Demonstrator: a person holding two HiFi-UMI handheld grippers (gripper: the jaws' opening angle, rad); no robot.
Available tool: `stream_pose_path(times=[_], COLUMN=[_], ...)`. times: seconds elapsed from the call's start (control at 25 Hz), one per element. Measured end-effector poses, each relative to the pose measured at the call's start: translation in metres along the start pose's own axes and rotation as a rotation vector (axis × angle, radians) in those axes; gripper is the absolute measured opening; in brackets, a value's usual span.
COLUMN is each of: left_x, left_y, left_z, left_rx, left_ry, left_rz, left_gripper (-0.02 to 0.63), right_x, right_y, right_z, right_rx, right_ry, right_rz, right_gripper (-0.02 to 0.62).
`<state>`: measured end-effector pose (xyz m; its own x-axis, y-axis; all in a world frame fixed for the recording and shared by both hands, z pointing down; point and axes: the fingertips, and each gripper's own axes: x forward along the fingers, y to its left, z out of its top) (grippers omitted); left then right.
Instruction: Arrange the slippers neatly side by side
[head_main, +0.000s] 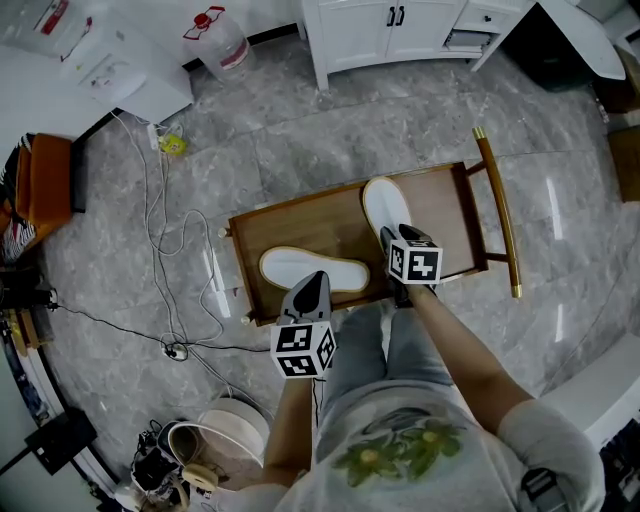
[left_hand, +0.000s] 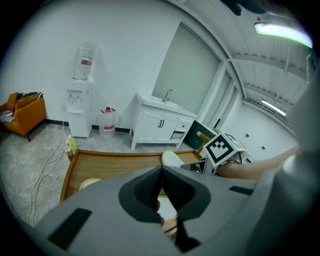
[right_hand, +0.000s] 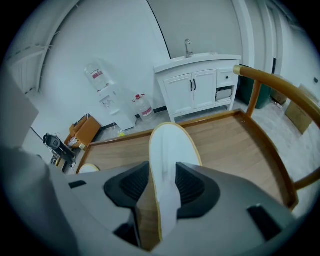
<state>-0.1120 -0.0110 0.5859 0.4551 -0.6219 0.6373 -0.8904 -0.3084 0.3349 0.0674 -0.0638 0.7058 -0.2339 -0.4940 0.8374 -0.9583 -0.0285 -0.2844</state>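
Two white slippers with a yellow rim lie on a low wooden tray (head_main: 330, 215). The left slipper (head_main: 300, 268) lies crosswise near the front edge. The right slipper (head_main: 385, 205) points away from me. My right gripper (head_main: 392, 238) is at that slipper's heel. In the right gripper view the slipper (right_hand: 170, 150) runs between the jaws of this gripper (right_hand: 162, 185), and bare wood shows beside the left pad, so the jaws stand open around it. My left gripper (head_main: 312, 285) hangs just over the left slipper's near edge, shut and holding nothing (left_hand: 161, 172).
The tray has a raised rim and a brass-tipped wooden handle (head_main: 497, 210) on its right. Cables (head_main: 165, 230) trail over the grey floor at the left. Farther off stand a water jug (head_main: 225, 40), a white cabinet (head_main: 390, 30) and an orange chair (head_main: 45, 180).
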Motion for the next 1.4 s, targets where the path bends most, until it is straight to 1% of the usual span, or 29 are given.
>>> stream_pose_path(times=[0.16, 0.28, 0.52, 0.72, 0.96, 1.08, 1.4], left_x=[-0.008, -0.014, -0.028, -0.039, -0.051, -0.055, -0.08], left_y=[0.0, 0.0, -0.005, -0.005, -0.006, -0.004, 0.015], left_z=[0.009, 0.014, 0.022, 0.031, 0.026, 0.024, 0.02], left_rx=[0.004, 0.009, 0.015, 0.02, 0.006, -0.005, -0.047], left_ry=[-0.013, -0.023, -0.029, -0.05, -0.06, -0.067, -0.093], left_rz=[0.005, 0.009, -0.001, 0.002, 0.018, 0.033, 0.094], left_gripper=[0.015, 0.015, 0.015, 0.015, 0.015, 0.015, 0.015], right_x=[-0.016, -0.029, -0.062, -0.088, -0.102, -0.103, -0.1], right_y=[0.009, 0.02, 0.045, 0.067, 0.077, 0.085, 0.132], right_z=[0.011, 0.018, 0.019, 0.019, 0.003, -0.004, -0.018], right_rx=[-0.088, -0.158, -0.241, -0.308, -0.392, -0.428, -0.585], right_ry=[-0.032, -0.061, -0.094, -0.113, -0.088, -0.067, -0.003], right_rz=[0.023, 0.06, 0.151, 0.228, 0.296, 0.348, 0.475], right_gripper=[0.176, 0.178, 0.195, 0.196, 0.199, 0.202, 0.219])
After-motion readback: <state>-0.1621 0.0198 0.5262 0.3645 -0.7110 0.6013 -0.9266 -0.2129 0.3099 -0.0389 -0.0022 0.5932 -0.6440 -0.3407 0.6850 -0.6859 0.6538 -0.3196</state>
